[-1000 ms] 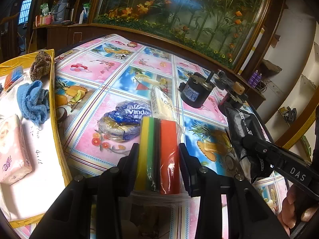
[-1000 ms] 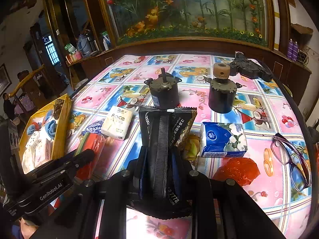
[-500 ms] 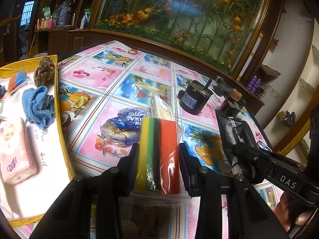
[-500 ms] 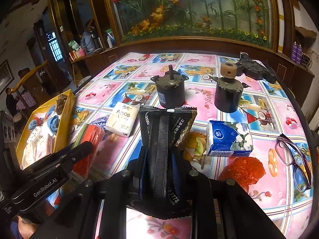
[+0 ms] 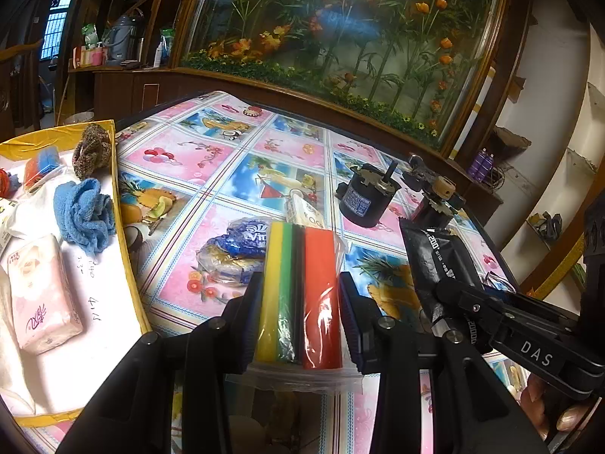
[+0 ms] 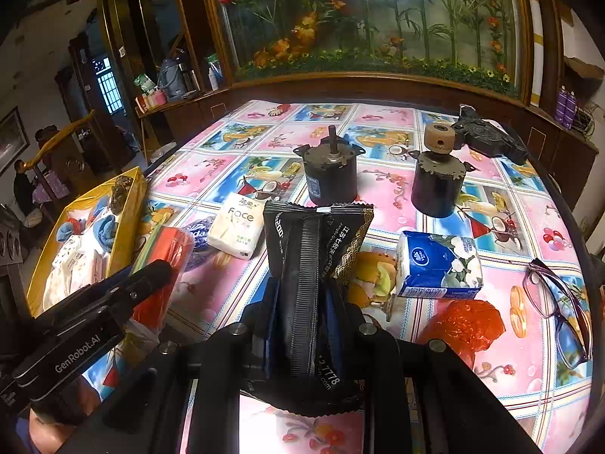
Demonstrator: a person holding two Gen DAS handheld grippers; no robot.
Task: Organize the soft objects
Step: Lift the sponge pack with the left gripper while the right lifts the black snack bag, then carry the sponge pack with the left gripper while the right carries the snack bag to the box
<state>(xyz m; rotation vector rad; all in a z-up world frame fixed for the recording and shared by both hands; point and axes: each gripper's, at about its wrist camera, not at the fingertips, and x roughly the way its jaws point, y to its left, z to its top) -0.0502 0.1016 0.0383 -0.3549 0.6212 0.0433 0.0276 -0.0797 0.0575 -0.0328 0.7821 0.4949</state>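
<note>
1. Left gripper (image 5: 300, 297) clamped on a bagged pack of sponges (image 5: 302, 287) — yellow, green and red slabs in clear plastic, upright between the pads, raised above the tablecloth (image 5: 211, 159).
2. Right gripper (image 6: 300, 310) closed tight on a black foil packet (image 6: 314, 249), ridged seam facing the camera, top edge standing well past the fingertips.
3. On the cloth just beyond the sponges: a blue Vinda tissue pack (image 5: 234, 246) lying flat; a white "Face" tissue pack (image 6: 236, 229) right of it; both near the left side of the table.
4. Farther off, two dark motors upright: one with a bare shaft (image 6: 329, 172), one with a tan wheel on top (image 6: 436, 174); a black plastic part (image 6: 487, 140) at the far right corner.
5. Right of the black packet: a blue-and-white tissue pack (image 6: 438, 265) lying flat; nearer, a crumpled red bag (image 6: 465, 325); purple-framed glasses (image 6: 556, 310) at the right edge, well apart from the grippers.
6. At far left, a yellow-walled box (image 5: 124, 234) with white floor; inside — a pink tissue pack (image 5: 41, 295) near, a bunched blue cloth (image 5: 85, 213) in the middle, a brown scrubber (image 5: 90, 149) against the far wall, an orange-and-blue item (image 5: 41, 162) in the far corner.
7. Box wall between the sponges and the box floor; the Vinda pack just right of that wall.
</note>
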